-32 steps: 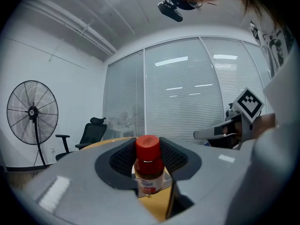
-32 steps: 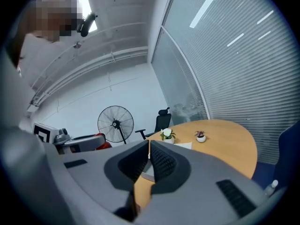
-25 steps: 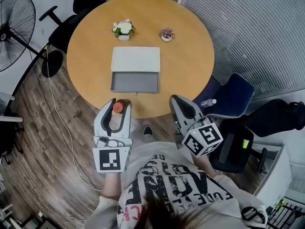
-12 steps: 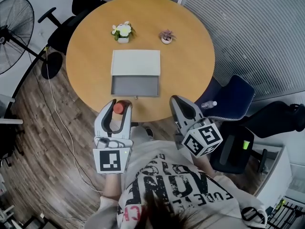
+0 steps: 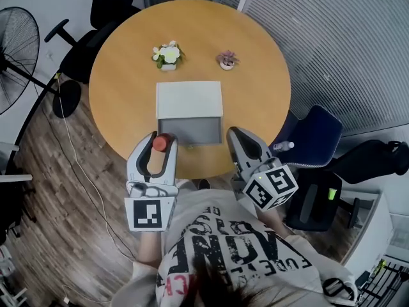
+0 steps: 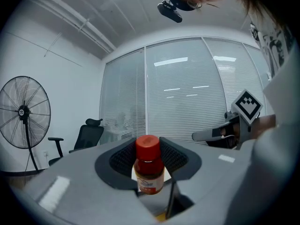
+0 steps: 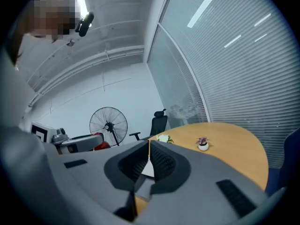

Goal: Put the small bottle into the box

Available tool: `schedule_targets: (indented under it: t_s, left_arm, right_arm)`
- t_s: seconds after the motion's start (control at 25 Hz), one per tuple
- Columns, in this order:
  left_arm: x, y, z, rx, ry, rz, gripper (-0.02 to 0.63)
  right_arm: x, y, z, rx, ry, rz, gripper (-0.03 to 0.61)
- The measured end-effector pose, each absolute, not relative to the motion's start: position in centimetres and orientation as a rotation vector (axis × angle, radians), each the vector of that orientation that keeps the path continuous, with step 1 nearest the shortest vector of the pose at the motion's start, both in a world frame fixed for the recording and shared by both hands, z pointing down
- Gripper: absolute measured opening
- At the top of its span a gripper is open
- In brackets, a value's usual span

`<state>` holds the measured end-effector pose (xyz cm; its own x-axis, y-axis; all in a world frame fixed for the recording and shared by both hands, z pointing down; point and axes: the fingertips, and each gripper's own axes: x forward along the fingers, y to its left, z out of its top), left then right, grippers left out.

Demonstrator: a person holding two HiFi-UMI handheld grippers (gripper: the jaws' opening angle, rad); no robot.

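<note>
Left hand-held gripper [image 5: 162, 138] around red-capped bottle [image 6: 149, 165]

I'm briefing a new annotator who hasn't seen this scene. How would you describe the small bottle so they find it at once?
Find the round wooden table; over its near edge hangs the left gripper. The small bottle stands upright, clamped between its jaws. Its red cap sets it apart from the white box and potted plants farther back.

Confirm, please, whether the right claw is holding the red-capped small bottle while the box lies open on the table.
Not quite: the left claw holds the red-capped small bottle, as the left gripper view shows. The box does lie open on the table.
</note>
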<state>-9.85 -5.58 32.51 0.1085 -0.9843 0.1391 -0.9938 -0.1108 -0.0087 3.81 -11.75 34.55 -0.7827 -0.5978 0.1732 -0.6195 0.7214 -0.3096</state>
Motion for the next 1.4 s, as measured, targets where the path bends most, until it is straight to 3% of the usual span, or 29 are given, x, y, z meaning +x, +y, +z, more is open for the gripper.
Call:
schedule_targets:
  t_s: [0.6,1.4]
  left_arm:
    - [-14.9,-9.6,33.4,2.401,-1.873,0.183,0.160]
    - [-15.5,-9.5,33.4,2.352,-1.928,0.173,0.160]
  right_arm:
    - [-0.9,-13.8,35.4,1.174,-2.790,0.565,0.015]
    - [-0.9,-15.0,34.6,1.143,-2.813,0.551,0.015]
